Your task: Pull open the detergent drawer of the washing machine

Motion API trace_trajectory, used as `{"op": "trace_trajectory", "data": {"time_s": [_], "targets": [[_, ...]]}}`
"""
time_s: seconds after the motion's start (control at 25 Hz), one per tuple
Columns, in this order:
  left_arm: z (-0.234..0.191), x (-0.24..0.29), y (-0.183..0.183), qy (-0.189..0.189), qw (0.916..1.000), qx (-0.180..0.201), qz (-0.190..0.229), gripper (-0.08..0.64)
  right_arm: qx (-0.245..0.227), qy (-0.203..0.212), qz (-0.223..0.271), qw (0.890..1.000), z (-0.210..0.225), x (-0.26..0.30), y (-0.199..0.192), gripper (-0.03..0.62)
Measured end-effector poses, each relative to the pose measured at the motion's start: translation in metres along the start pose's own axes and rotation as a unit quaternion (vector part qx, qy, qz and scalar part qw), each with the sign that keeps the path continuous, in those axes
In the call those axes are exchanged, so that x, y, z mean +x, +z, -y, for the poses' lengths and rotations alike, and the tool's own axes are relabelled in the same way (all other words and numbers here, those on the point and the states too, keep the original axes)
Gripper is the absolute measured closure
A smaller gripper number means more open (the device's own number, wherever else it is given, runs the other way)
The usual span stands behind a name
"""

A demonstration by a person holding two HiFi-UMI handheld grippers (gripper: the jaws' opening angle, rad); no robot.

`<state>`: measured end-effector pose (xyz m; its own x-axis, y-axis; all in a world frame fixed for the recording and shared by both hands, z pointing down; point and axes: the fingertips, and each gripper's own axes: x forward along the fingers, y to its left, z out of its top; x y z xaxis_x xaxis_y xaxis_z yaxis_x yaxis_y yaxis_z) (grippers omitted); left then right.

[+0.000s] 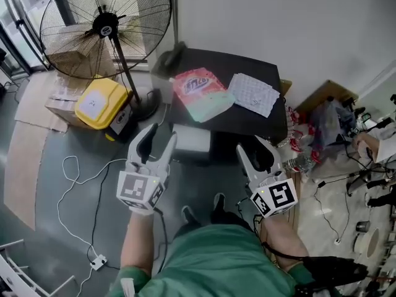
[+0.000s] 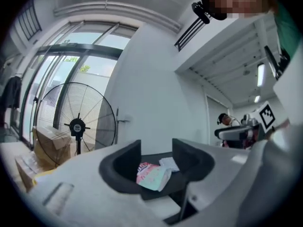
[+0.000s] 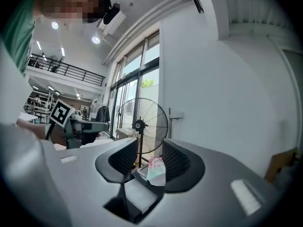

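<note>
Grey floor is showing a fan [image 1: 105, 25] and bin [image 1: 99, 104] at ten o'clock of the washer [image 1: 247, 122]. Its drawer [image 1: 192, 142] is jutting toward six, long axis twelve-to-six. I'm holding the left gripper [image 1: 158, 142] and right gripper [image 1: 255, 156] agape, both empty.

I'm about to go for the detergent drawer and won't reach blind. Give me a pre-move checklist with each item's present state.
1. Left gripper empty, jaws apart: ok.
2. Right gripper empty, jaws apart: ok.
3. Both grippers short of the machine, touching nothing: ok.
4. Black machine top free of loose things: not ok; a detergent bag and a white patterned sheet lie on it.
5. Drawer found and shut: cannot tell; a white block juts from the front below the top and may be the drawer, already out.
</note>
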<state>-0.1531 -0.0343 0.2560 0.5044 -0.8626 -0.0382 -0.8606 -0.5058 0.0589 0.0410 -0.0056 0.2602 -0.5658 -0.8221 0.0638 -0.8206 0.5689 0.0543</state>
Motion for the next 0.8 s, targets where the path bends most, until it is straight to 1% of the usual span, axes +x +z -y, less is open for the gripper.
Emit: {"op": "trace_trajectory", "data": {"time_s": [0.08, 0.2, 0.24, 0.28, 0.36, 0.4, 0.6, 0.8], "targets": [[0.006, 0.001, 0.004, 0.007, 0.9997, 0.021, -0.004, 0.391, -0.014, -0.005, 0.004, 1.000, 0.001, -0.002, 0.005, 0.436], [0.015, 0.001, 0.011, 0.019, 0.9983, 0.054, -0.005, 0.503, -0.026, -0.003, 0.004, 1.000, 0.004, -0.002, 0.008, 0.442], [0.018, 0.003, 0.013, 0.028, 0.9975, 0.065, -0.007, 0.535, -0.026, -0.001, 0.004, 1.000, 0.007, -0.002, 0.009, 0.468], [0.020, 0.005, 0.016, 0.037, 0.9965, 0.074, -0.008, 0.546, -0.022, -0.001, 0.005, 1.000, 0.012, -0.001, 0.010, 0.487], [0.027, 0.012, 0.021, 0.049, 0.9952, 0.084, -0.010, 0.555, -0.010, -0.001, 0.010, 1.000, 0.022, -0.002, 0.011, 0.523], [0.031, 0.015, 0.024, 0.052, 0.9950, 0.084, -0.010, 0.555, -0.005, -0.002, 0.013, 1.000, 0.027, -0.002, 0.011, 0.529], [0.054, 0.034, 0.026, 0.045, 0.9950, 0.089, -0.011, 0.554, 0.000, -0.004, 0.019, 1.000, 0.045, -0.004, 0.009, 0.529], [0.076, 0.050, 0.036, 0.052, 0.9943, 0.092, -0.003, 0.554, 0.005, 0.018, 0.036, 0.999, 0.059, -0.009, 0.017, 0.529]]}}
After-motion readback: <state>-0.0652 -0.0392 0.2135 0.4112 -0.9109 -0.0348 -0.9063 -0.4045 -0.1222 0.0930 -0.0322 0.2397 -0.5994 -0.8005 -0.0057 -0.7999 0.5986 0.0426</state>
